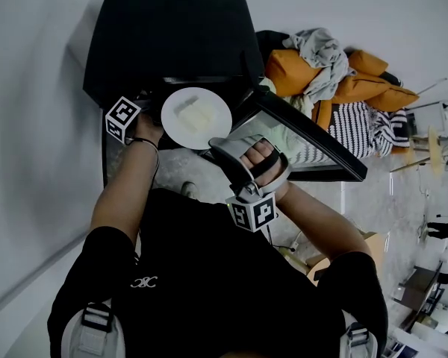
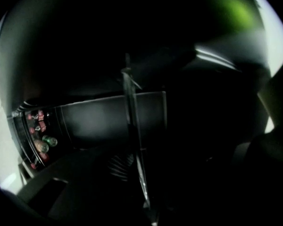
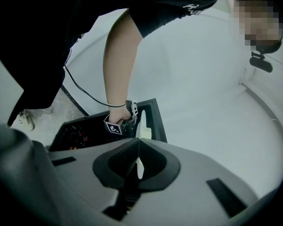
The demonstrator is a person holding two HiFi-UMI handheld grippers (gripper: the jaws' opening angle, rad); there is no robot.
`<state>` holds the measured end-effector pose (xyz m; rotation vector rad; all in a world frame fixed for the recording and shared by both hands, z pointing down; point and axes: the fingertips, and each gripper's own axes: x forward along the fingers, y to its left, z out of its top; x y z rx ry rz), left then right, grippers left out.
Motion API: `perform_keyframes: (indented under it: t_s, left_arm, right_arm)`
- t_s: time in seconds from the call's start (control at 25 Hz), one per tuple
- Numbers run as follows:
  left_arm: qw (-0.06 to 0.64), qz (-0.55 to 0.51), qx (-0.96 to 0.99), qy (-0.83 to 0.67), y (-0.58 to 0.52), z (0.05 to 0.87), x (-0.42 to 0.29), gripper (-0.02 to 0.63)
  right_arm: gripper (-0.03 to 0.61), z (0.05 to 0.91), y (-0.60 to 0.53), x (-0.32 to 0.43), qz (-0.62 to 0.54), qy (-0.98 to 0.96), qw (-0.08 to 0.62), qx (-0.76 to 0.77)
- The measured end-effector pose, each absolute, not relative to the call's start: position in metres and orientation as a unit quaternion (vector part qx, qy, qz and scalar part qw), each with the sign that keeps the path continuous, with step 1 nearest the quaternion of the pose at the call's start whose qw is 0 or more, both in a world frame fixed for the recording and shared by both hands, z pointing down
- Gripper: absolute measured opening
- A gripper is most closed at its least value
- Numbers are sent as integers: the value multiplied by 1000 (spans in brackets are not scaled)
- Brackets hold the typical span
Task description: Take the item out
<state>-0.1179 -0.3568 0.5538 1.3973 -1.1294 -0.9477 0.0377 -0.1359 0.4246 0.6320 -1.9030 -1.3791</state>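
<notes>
Partly done: the white plate (image 1: pixel 209 131) of pale food (image 1: pixel 192 114) is held at the open black microwave's (image 1: pixel 172 36) mouth, its rim clamped by left hand-held gripper (image 1: pixel 157 121) and right hand-held gripper (image 3: pixel 137 165); clearing and setting down are judged outstanding.

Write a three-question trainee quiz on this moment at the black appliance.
1. True or false: the door of the black appliance is shut.
2. What does the right gripper clamp? A) the rim of the white plate; B) the door; C) a cable.
3. Fill in: the pale food lies ___ the plate.
Key: 1 false; 2 A; 3 on.
</notes>
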Motion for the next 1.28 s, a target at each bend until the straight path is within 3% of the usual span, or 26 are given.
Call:
perform_keyframes:
  t_s: [0.12, 0.36, 0.4, 0.44, 0.48, 0.8, 1.28]
  left_arm:
    - [521, -385, 609, -457, -346, 546, -106, 130]
    - [504, -284, 665, -472, -305, 549, -88, 127]
    - [485, -251, 684, -485, -297, 547, -89, 115]
    - [462, -220, 701, -497, -289, 545, -90, 35]
    - [440, -193, 715, -508, -282, 541, -93, 8]
    - [283, -46, 791, -541, -243, 505, -103, 8]
    - [216, -20, 810, -545, -227, 479, -98, 8]
  right_arm:
    - [17, 425, -139, 34, -531, -735, 345, 243]
    - [17, 429, -144, 28, -531, -737, 341, 242]
    - [17, 429, -144, 27, -530, -738, 340, 241]
    - [17, 429, -144, 26, -530, -739, 340, 240]
    - [17, 430, -143, 26, -529, -740, 340, 239]
    - [17, 429, -137, 33, -523, -743, 344, 238]
    - [17, 424, -123, 42, -545, -729, 351, 220]
